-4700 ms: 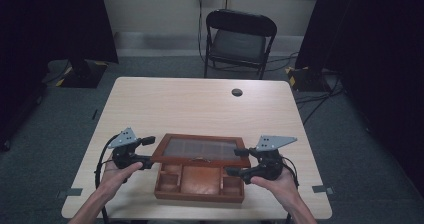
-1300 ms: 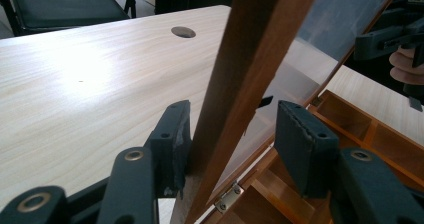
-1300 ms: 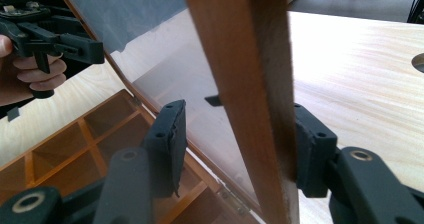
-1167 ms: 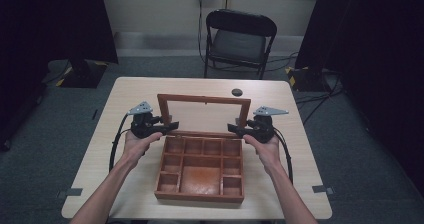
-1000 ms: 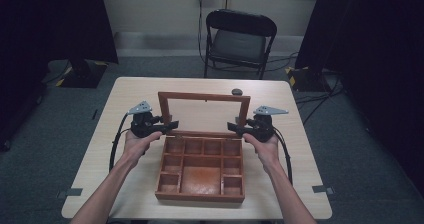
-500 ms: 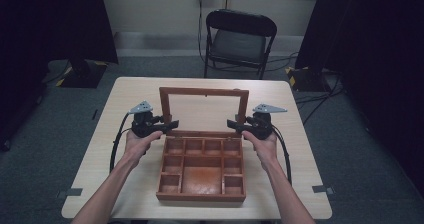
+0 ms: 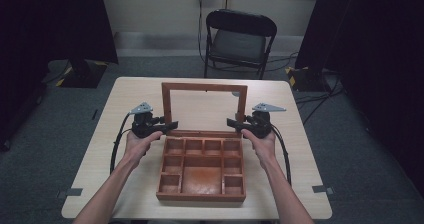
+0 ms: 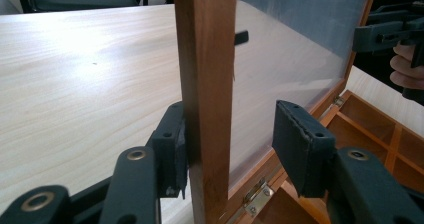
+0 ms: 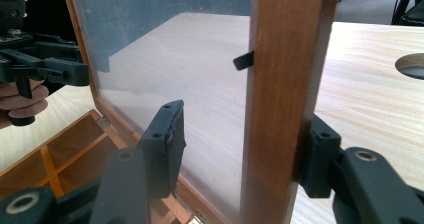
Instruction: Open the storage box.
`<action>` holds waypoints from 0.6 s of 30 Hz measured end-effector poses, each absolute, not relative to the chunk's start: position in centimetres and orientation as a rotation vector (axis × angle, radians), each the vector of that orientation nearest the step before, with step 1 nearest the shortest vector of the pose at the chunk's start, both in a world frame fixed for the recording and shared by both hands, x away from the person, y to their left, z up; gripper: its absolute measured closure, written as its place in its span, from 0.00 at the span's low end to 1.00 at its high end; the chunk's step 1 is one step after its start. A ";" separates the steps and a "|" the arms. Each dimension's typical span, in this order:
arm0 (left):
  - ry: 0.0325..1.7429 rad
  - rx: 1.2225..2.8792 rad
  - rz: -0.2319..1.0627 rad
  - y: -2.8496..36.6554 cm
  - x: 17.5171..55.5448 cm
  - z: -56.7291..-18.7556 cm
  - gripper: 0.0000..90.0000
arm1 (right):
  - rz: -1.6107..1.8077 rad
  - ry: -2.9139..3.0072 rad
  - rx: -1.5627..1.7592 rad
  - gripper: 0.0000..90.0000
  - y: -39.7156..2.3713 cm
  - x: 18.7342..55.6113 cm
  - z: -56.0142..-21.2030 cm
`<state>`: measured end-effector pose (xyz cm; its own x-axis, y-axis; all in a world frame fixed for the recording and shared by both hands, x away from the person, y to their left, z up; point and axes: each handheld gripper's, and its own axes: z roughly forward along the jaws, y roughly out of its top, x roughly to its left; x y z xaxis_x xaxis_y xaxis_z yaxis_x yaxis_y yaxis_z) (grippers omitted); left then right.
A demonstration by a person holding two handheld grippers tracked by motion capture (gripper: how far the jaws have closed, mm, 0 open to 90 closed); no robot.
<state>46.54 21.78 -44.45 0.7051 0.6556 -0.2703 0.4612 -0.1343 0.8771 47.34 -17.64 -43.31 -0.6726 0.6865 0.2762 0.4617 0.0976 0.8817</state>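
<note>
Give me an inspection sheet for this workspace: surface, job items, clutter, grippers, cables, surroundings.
Surface: light wooden table, with a round hole near its far edge.
Job's things: wooden box with empty compartments; its hinged glass-paned lid stands upright.
Clutter: nothing seen.
Grippers: left gripper straddles the lid's left frame rail, one jaw against the wood and the other apart from it; right gripper does the same on the right rail.
Cables: one black cable trails from the left gripper, another from the right; more lie on the floor beyond.
Surroundings: black folding chair behind the table, dark curtains both sides, grey floor.
</note>
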 end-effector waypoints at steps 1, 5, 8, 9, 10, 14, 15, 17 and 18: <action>0.889 1.779 0.214 21.8 46.6 -44.5 0.56 | 1.609 2.167 1.155 0.50 -17.6 47.4 -43.4; 0.903 1.782 0.210 21.9 46.8 -44.7 0.56 | 1.592 2.174 1.164 0.47 -17.6 47.6 -43.7; 0.914 1.776 0.203 21.9 47.0 -44.9 0.56 | 1.586 2.175 1.178 0.46 -17.5 47.8 -43.9; 0.914 1.776 0.203 21.9 47.0 -44.9 0.56 | 1.586 2.175 1.178 0.46 -17.5 47.8 -43.9; 0.916 1.779 0.203 21.9 47.0 -44.9 0.56 | 1.582 2.176 1.181 0.46 -17.5 47.9 -43.9; 0.926 1.783 0.196 21.8 47.2 -45.0 0.55 | 1.570 2.177 1.190 0.46 -17.4 48.1 -44.1; 0.927 1.784 0.196 21.8 47.3 -45.1 0.54 | 1.566 2.176 1.191 0.46 -17.4 48.2 -44.2; 0.932 1.775 0.190 21.7 47.4 -45.2 0.53 | 1.556 2.180 1.197 0.46 -17.3 48.4 -44.2; 0.935 1.777 0.189 21.7 47.5 -45.3 0.53 | 1.551 2.179 1.198 0.46 -17.3 48.5 -44.3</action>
<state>47.50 21.69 -45.27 0.6798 0.6693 -0.2999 0.5001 -0.1238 0.8571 48.49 -17.27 -44.28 -0.6474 0.7119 0.2721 0.4901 0.1154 0.8640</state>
